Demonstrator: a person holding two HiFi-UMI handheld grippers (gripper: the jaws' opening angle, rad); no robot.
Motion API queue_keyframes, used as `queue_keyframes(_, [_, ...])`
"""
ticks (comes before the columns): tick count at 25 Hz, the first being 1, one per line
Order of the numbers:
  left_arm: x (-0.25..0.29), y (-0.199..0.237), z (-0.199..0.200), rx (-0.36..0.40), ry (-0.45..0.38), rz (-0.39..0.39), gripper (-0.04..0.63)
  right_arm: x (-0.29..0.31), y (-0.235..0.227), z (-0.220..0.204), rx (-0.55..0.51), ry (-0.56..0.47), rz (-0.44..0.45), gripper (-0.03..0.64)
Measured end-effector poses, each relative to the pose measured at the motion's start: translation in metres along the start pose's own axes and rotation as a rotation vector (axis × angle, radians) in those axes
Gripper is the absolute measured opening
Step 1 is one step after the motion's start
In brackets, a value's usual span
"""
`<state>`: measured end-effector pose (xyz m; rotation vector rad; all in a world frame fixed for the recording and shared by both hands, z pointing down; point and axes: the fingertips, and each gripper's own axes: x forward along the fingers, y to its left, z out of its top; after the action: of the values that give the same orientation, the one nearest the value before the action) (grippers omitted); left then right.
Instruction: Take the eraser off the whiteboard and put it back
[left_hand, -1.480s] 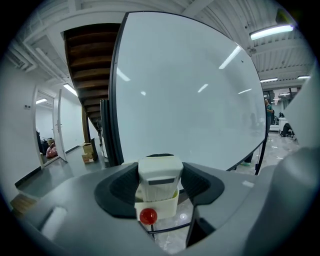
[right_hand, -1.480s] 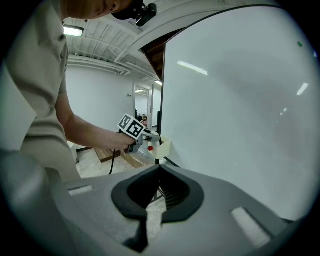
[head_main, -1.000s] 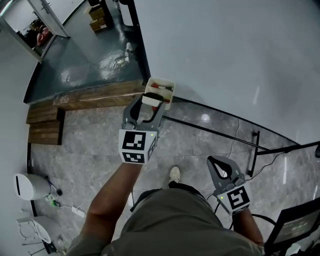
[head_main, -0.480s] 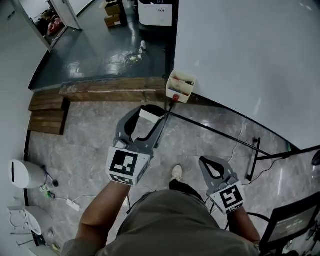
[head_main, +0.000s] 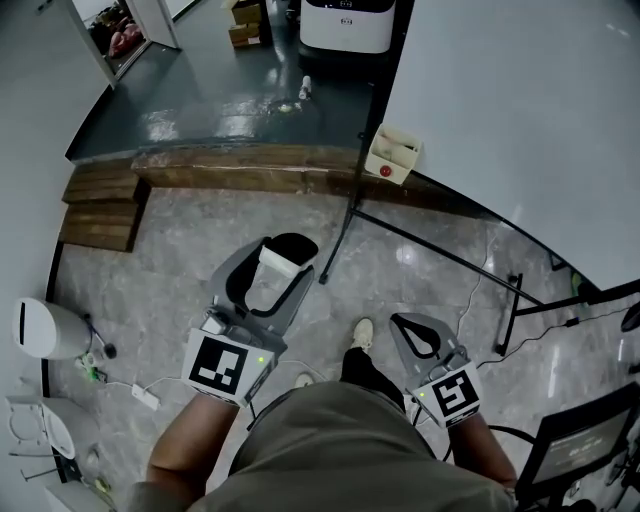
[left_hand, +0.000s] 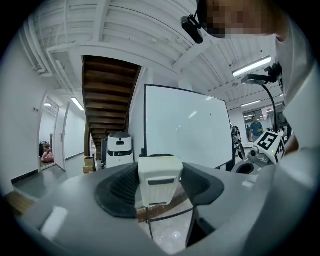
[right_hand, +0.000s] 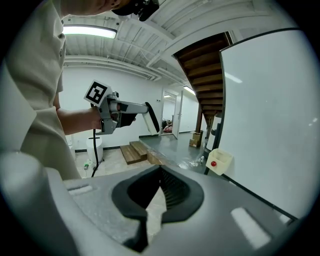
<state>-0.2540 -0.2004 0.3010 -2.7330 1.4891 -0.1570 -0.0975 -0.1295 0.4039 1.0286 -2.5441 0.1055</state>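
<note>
So the left gripper (head_main: 288, 258) has the eraser (head_main: 274, 266) clamped between its two jaws, out near the tips. In the left gripper view it sits dead centre, upright, with a dark ribbed pad pressing on each side. It's off the whiteboard (head_main: 520, 110) and well apart from it, held over the floor to the left of the board's black stand leg (head_main: 340, 235).

Over on the right, the right gripper (head_main: 400, 322) is closed on nothing. Its own view shows the tips touching, with only bare floor showing through the loop behind them.

Not much to read. Each gripper carries a cube with black-and-white square markers, the left cube (head_main: 222, 366) and the right cube (head_main: 455, 393). The white machine (head_main: 346, 24) at the top has a dark panel, but any print on it is too small to make out.

Materials, left to right:
- a rounded white appliance (head_main: 42, 330) sits on the floor, with cables beside it
- the wooden steps (head_main: 100, 212) are brown planks running along a dark glossy floor (head_main: 200, 95)
- the eraser is a boxy off-white plastic block with a slot moulded into its face and a black part at the far end
- the gripper bodies are matte grey
- the floor under them is grey marble-look tile (head_main: 170, 270) with thin veins
- a cream plastic tray (head_main: 392, 154) with a red round thing on it hangs on the whiteboard's lower edge
- the board itself is smooth, glossy white in a thin black frame
</note>
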Motion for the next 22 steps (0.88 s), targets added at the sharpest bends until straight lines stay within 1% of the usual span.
queue_keyframes(4, [-0.054, 0.005, -0.005, -0.022, 0.022, -0.003, 0.268, -0.002, 0.044, 0.0, -0.005, 0.008, 0.004, 0.002])
queue_keyframes(8, [-0.076, 0.011, -0.014, -0.034, 0.048, 0.005, 0.267, 0.002, 0.059, 0.001, -0.002, 0.009, 0.012, 0.002])
queue_keyframes(10, [-0.087, 0.013, -0.017, -0.025, 0.045, 0.012, 0.268, 0.001, 0.067, 0.001, -0.001, 0.007, 0.011, 0.002])
queue_keyframes(13, [-0.11, 0.013, -0.02, -0.035, 0.026, 0.006, 0.267, -0.004, 0.09, -0.001, -0.007, 0.016, 0.006, 0.002])
queue_keyframes(16, [-0.117, 0.014, -0.019, -0.057, 0.013, -0.004, 0.268, -0.005, 0.099, -0.001, -0.012, 0.023, 0.002, 0.003])
queue_keyframes(22, [-0.1, 0.022, -0.014, -0.066, 0.003, -0.024, 0.267, 0.0, 0.093, 0.002, -0.001, 0.034, -0.019, 0.002])
